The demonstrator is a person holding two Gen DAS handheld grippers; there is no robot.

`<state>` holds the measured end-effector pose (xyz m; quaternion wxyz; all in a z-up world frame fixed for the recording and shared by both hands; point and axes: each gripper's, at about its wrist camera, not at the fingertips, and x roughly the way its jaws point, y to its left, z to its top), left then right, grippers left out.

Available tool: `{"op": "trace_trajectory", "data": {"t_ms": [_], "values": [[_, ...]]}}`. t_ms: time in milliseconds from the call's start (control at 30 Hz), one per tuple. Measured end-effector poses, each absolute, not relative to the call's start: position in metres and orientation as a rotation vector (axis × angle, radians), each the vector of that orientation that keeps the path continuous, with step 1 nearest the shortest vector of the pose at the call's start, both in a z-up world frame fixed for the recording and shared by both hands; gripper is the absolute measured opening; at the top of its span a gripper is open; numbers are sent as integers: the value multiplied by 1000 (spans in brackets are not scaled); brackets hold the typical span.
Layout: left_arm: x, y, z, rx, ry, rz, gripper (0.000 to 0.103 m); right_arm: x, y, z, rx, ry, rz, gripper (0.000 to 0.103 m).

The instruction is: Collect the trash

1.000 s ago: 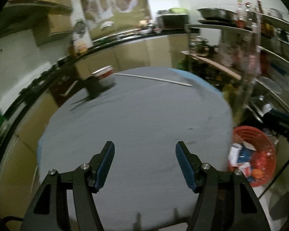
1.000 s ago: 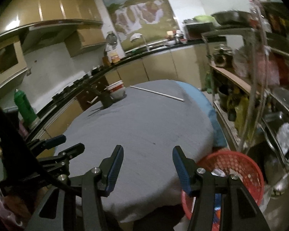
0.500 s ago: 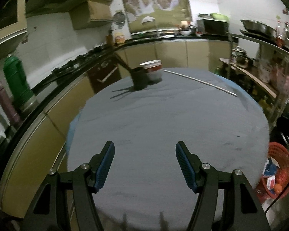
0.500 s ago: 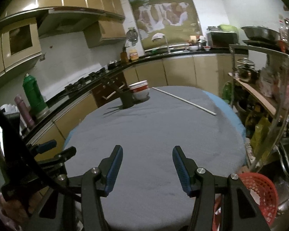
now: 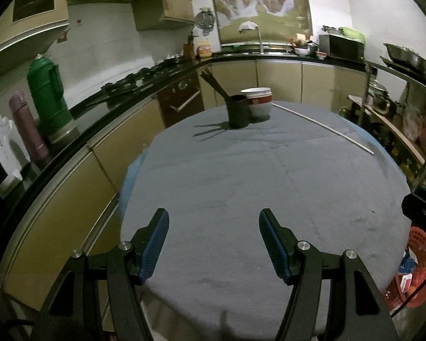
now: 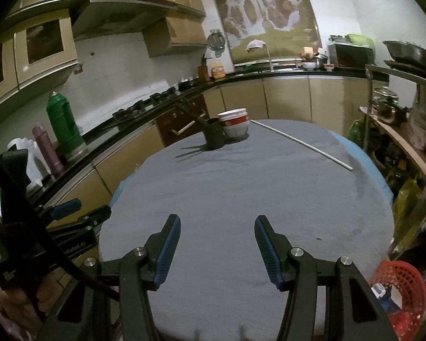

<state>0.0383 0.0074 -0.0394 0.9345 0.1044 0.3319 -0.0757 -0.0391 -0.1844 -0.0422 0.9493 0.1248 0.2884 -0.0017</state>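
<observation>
Both the left tongs (image 5: 213,241) and right tongs (image 6: 217,248) hang half-open and empty over the grey cloth-covered round tabletop (image 5: 241,176), probably because the trash already sits in the red plastic mesh basket (image 6: 402,292) beside it.

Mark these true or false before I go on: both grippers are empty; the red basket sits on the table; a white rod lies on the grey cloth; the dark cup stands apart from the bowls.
1. Both the left gripper and the right gripper are empty. True.
2. The red basket sits on the table. False: it is below the table's edge, at the right.
3. A white rod lies on the cloth. True.
4. The dark cup stands apart from the bowls. False: it stands right against them.
</observation>
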Motion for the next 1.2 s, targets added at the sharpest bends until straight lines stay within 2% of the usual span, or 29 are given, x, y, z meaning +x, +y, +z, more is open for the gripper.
{"op": "trace_trajectory", "data": {"t_ms": [1200], "values": [[27,30,-27,195,633,-120,67,-35,-158,-35,203,551,32,58]]}}
